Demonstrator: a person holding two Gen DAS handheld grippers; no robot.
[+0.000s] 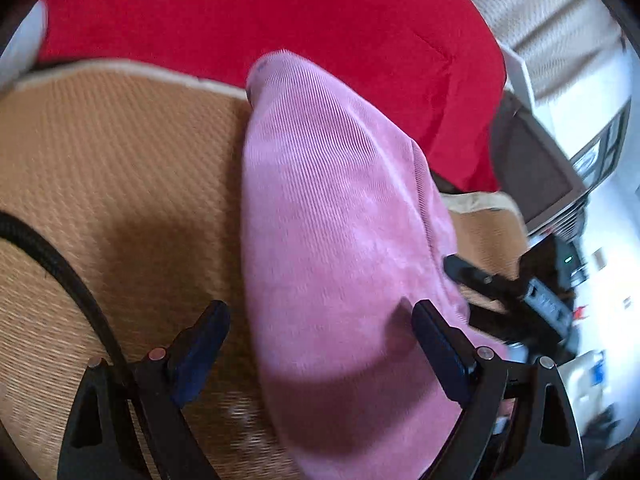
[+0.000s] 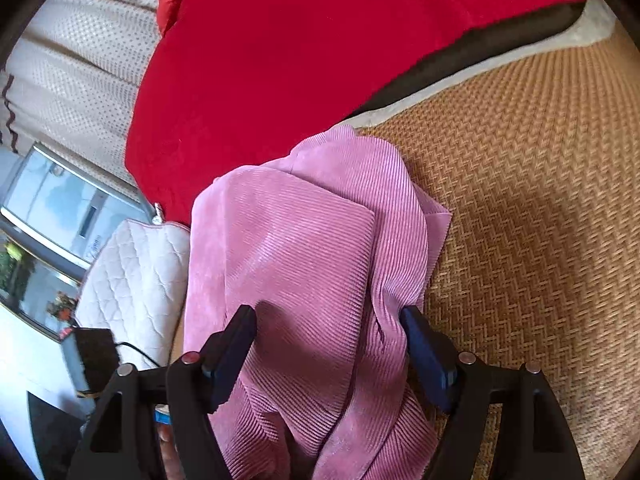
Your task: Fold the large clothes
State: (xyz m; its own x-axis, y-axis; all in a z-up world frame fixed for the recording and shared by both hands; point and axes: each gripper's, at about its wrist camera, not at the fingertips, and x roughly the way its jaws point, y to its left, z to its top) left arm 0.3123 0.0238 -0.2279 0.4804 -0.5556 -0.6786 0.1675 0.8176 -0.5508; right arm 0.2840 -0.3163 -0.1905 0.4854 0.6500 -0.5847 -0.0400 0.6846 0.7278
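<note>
A pink ribbed garment (image 1: 336, 232) lies folded in a long bundle on a woven straw mat (image 1: 112, 168). My left gripper (image 1: 320, 312) is open, its fingers spread over the near end of the bundle, not closed on it. In the right wrist view the same pink garment (image 2: 304, 240) shows layered folds, with a squarish top layer. My right gripper (image 2: 330, 316) is open and straddles the near part of the cloth. The other gripper's black finger (image 1: 500, 280) shows at the garment's right side in the left wrist view.
A red blanket (image 1: 280, 12) (image 2: 288, 48) lies beyond the garment. A white quilted cushion (image 2: 136, 272) sits left of the garment in the right wrist view. A black cable (image 1: 60, 264) crosses the mat. A window (image 2: 56, 208) and dotted cream fabric (image 2: 80, 64) are at the side.
</note>
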